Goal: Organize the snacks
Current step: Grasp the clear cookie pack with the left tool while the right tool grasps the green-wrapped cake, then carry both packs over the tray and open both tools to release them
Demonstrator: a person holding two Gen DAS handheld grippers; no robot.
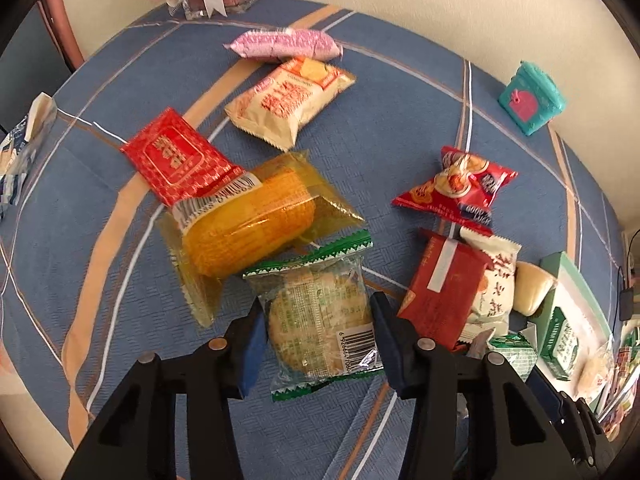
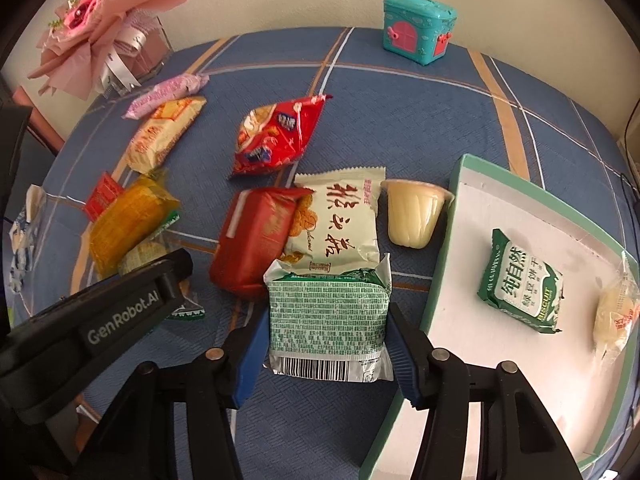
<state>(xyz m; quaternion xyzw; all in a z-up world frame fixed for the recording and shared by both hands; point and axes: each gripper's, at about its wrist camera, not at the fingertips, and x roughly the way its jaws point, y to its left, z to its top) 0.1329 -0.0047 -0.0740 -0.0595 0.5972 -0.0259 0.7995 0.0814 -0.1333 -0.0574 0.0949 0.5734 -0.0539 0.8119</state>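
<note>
Pinching a clear, green-edged packet of round crackers between its blue pads, the left gripper points down at the blue plaid tablecloth; a barcode beginning 6 92666 shows on the wrapper's lower right. Just behind the packet lies a yellow corn cob in clear wrap, overlapping a red sachet with white characters too small to read. A red snack bag to the right carries the words "GOOD" and "DUCK", though the print is tiny.

The right gripper is clamped on a green-and-silver biscuit pack, back side up, with dense green print and a barcode at its near edge. Touching its far edge is a cream pack with large brown brush characters. A jelly cup lies just beside the green-rimmed box lid, where a green "BISCUIT" pack rests. "GenRobot.AI" is printed on the left gripper's black body in the right wrist view.
</note>
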